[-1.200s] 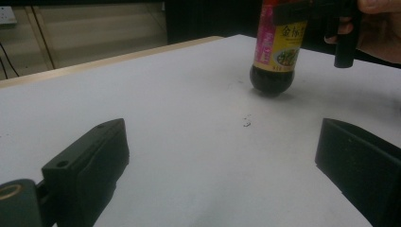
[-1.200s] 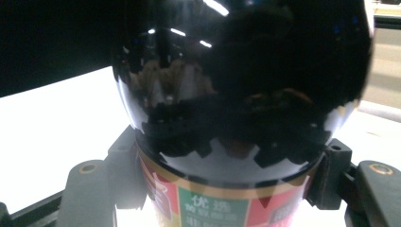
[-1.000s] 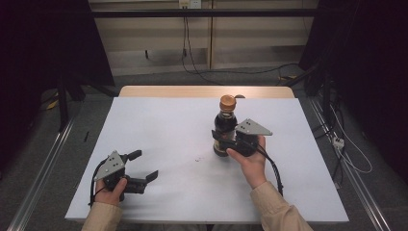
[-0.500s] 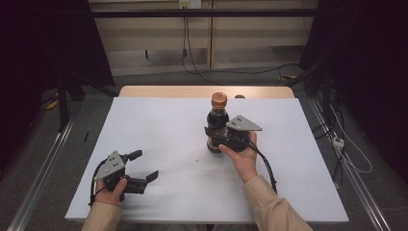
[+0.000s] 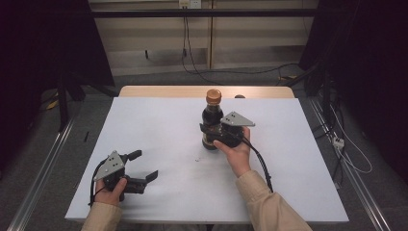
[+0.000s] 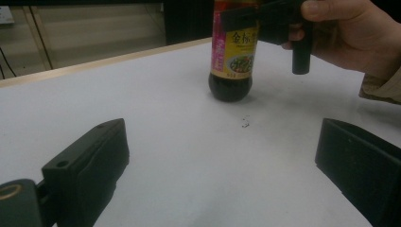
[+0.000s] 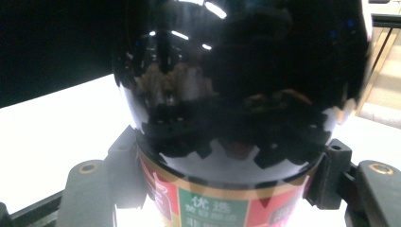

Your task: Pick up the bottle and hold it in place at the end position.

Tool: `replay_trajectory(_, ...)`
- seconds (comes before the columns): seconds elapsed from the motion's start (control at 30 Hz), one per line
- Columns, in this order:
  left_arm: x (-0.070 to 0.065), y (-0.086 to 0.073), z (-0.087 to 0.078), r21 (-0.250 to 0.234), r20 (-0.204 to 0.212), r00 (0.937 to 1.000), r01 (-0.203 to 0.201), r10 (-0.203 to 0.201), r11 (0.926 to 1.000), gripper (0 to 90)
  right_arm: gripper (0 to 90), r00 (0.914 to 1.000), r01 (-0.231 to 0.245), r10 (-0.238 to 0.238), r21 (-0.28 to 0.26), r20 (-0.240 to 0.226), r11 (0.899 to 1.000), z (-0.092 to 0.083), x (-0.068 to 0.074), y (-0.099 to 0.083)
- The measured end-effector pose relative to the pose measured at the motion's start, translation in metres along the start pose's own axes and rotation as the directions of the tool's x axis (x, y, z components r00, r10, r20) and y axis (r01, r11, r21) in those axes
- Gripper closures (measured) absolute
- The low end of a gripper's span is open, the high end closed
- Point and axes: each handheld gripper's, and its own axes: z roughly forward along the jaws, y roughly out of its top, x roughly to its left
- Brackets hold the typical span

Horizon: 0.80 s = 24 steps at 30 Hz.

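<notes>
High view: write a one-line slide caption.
Right gripper clamps a dark sauce bottle upright on the white table.

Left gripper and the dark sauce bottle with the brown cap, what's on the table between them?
Bare white table apart from one tiny dark speck, seen in the left gripper view.
</notes>
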Motion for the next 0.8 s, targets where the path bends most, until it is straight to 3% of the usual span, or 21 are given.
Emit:
replay_trajectory(0.5, 0.001, -0.001, 0.000, 0.002, -0.001, 1.0000, 0.002, -0.002, 1.0000, 3.5, 30.4, 0.9999, -0.012, 0.012, -0.004, 0.003, 1.000, 0.014, -0.004, 0.000)
replay_trajectory(0.8, 0.002, -0.001, 0.001, -0.001, 0.001, 1.0000, 0.006, -0.006, 1.0000, 3.5, 30.4, 0.9996, -0.021, 0.021, -0.002, -0.021, 1.000, 0.020, 0.000, 0.002)
